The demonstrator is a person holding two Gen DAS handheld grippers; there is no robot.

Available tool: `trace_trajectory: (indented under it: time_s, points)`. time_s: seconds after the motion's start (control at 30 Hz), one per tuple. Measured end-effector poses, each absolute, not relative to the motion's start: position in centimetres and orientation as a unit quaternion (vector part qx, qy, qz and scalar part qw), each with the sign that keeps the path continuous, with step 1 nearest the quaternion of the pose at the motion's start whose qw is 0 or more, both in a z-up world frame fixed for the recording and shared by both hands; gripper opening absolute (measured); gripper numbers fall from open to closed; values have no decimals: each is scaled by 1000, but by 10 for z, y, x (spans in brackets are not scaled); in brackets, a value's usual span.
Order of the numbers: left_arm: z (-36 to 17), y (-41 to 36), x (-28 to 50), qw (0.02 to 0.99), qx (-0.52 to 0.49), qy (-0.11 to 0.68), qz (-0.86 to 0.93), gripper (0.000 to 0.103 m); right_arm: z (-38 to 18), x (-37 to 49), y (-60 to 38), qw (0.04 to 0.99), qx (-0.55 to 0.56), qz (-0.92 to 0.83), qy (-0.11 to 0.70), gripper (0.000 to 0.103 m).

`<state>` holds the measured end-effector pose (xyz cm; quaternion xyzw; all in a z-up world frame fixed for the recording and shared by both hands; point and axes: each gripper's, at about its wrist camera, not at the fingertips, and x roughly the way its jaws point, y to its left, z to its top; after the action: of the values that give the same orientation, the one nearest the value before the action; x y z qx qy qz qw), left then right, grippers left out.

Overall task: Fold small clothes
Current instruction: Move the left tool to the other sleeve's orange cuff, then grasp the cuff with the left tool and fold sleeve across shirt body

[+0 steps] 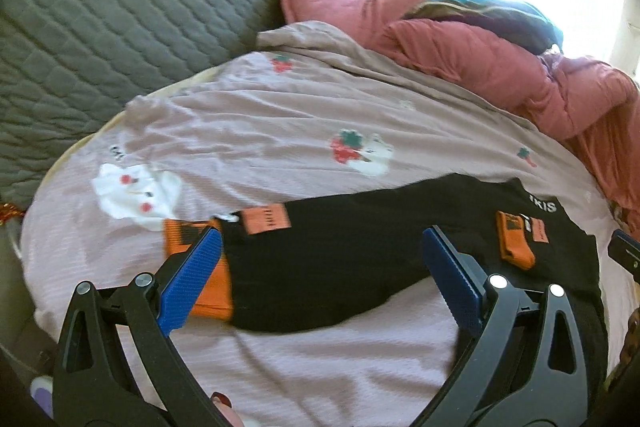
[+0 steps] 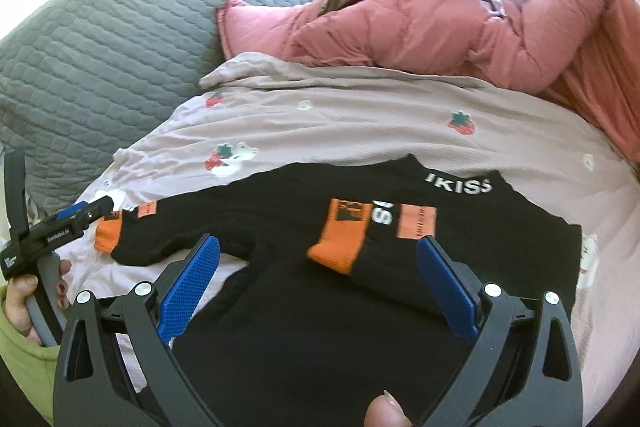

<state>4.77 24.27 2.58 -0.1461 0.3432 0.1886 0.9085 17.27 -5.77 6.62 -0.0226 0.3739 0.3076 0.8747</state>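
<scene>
— Black knit top with orange cuffs [image 2: 304,267]: where do we have it?
— Flat on the pale pink strawberry-print bedspread [image 2: 360,123], lower centre of both frames.
— And our tongs?
— Left gripper [image 1: 322,259] gapes wide over the long sleeve [image 1: 320,267], holding nothing. Right gripper [image 2: 320,267] spreads equally wide above the body, empty too.

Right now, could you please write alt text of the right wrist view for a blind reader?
A black garment with orange cuffs lies flat on a pink strawberry-print sheet, between the open blue-padded jaws of the right gripper. The left gripper is at the far left sleeve.
</scene>
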Motion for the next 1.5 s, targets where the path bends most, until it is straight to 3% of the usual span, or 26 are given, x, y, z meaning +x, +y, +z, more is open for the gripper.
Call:
trace_trajectory:
  time_s: [0.53, 1.07, 1.5]
  points:
    - [27, 314, -2, 888, -202, 327, 253, 93, 69, 156, 3, 852, -56, 364, 371, 98]
    - [-23, 349, -12, 866, -291, 357, 194, 93, 44, 134, 54, 820, -67, 403, 400, 98]
    - [-40, 340, 1, 859, -289, 380, 184, 58, 17, 126, 60, 806, -74, 403, 427, 98]
